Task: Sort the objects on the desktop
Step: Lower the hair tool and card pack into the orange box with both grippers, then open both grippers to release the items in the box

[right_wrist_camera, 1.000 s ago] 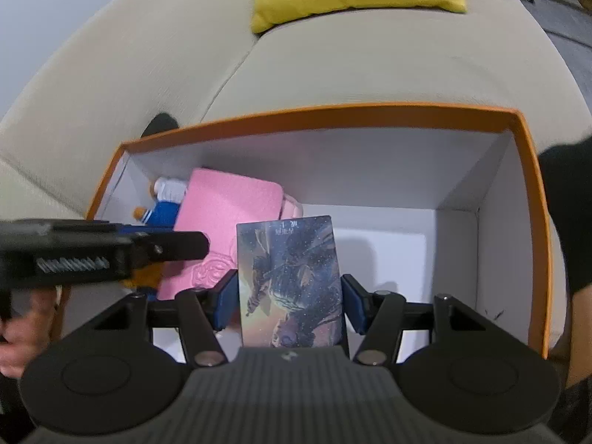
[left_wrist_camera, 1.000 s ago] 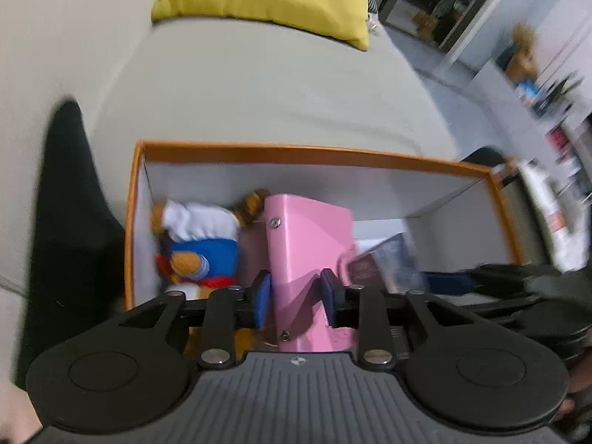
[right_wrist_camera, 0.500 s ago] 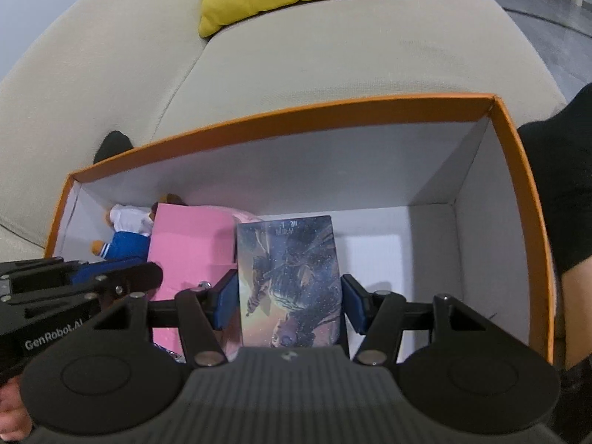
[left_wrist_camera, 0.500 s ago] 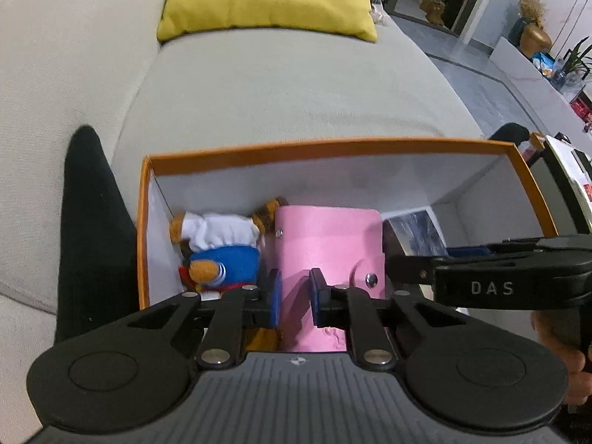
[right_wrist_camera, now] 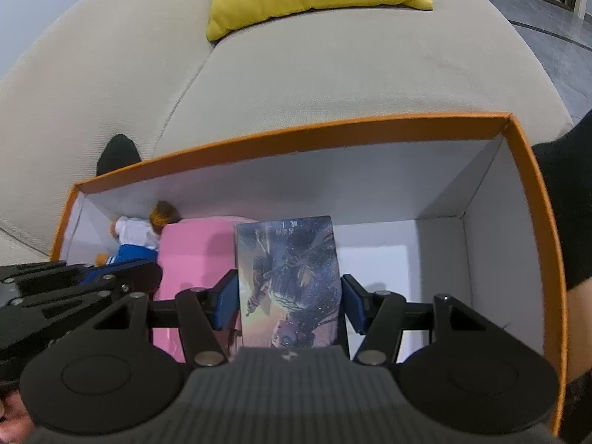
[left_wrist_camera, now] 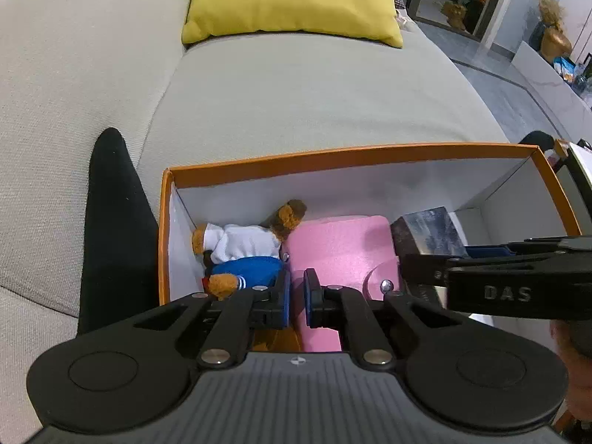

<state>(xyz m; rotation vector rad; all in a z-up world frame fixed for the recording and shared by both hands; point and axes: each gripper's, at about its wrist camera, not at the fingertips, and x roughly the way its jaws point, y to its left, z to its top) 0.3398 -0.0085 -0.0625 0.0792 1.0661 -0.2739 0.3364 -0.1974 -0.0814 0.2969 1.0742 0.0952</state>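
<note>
Inside the box (right_wrist_camera: pixel 288 137), a toy (left_wrist_camera: pixel 244 251) and pink case (left_wrist_camera: pixel 340 248) already lie just ahead of the closed, empty left claw (left_wrist_camera: pixel 295 298). The right claw (right_wrist_camera: pixel 288 301) grips the book (right_wrist_camera: pixel 288 277), low over the box floor; releasing it remains.

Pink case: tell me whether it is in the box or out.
In. The pink case stands inside the orange box, between the plush bear and the book.

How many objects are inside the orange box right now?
3: a stuffed bear at the left end, a pink wallet beside it, and a dark book between the right gripper's pads. Smaller items could be hidden underneath.
</note>
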